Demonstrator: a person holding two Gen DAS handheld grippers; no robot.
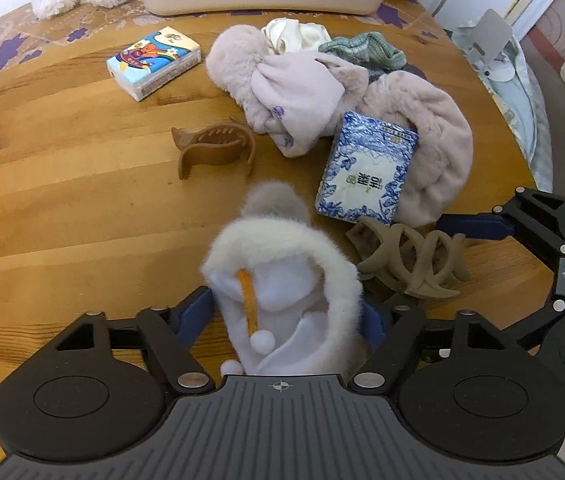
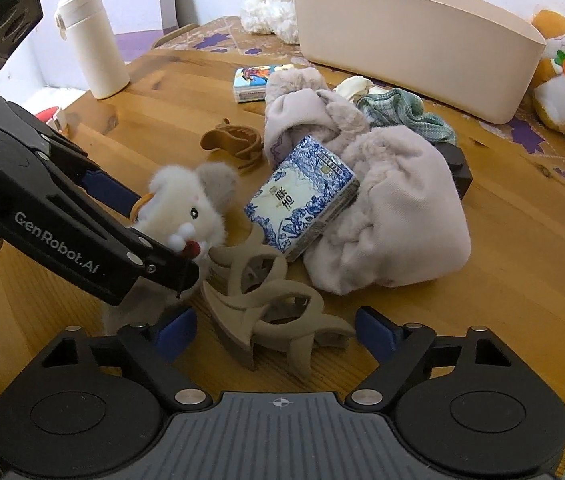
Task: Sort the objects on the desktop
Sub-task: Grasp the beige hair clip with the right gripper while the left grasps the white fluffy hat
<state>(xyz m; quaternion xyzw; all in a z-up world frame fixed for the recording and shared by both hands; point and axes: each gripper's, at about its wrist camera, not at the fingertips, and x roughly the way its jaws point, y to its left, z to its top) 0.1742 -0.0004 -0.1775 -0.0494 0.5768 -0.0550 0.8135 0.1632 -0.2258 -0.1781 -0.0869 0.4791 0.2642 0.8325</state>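
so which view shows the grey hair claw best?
Right wrist: the grey hair claw lies whole between the right gripper fingers. Left wrist shows the claw smaller, at the frame's right, beside the blue tissue pack.

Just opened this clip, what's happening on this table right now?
A person is sorting clutter on a wooden table with a tool in each hand. The left tool straddles a small white plush toy, its pads close against the fur. The right tool is down around a taupe hair claw, with gaps showing on both sides. A brown hair claw, two tissue packs, pinkish fluffy clothes and a beige bin wait behind.
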